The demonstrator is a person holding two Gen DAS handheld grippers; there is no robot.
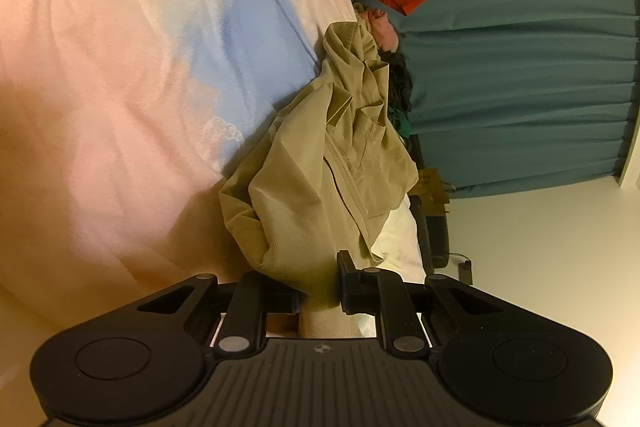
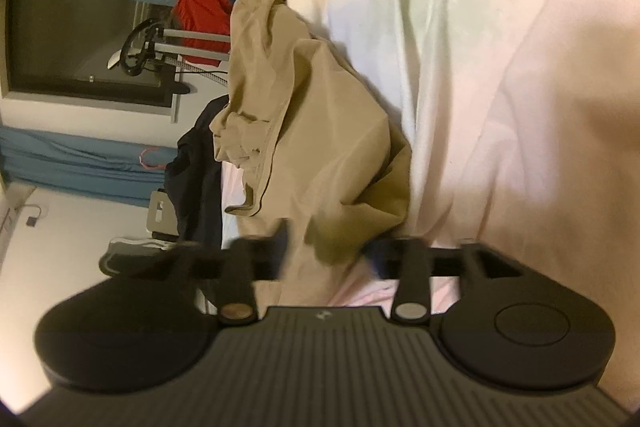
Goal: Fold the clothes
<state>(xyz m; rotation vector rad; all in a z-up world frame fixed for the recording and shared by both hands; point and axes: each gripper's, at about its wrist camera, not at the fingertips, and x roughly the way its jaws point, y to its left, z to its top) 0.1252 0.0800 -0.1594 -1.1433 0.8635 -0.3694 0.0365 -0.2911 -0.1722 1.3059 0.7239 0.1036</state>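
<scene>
We see the L gripper [image 1: 320, 291] pinching a crumpled khaki cotton garment [image 1: 320, 163] on the pastel bedsheet [image 1: 120, 87]; R gripper [image 2: 326, 255] spread (blurry), garment between jaws.

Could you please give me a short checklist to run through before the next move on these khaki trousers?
1. Left gripper shut on the khaki trousers: ok, cloth is pinched between its fingers.
2. Right gripper holding cloth: not ok, its jaws stand apart with a fold between them, pads not pressing.
3. Trousers spread flat on the bedsheet: not ok, they are bunched and creased.
4. Bare sheet beside the trousers for laying them out: ok, the pink and white area is free.
5. Trousers apart from the other clothes at the bed's edge: cannot tell; they look very close.
</scene>
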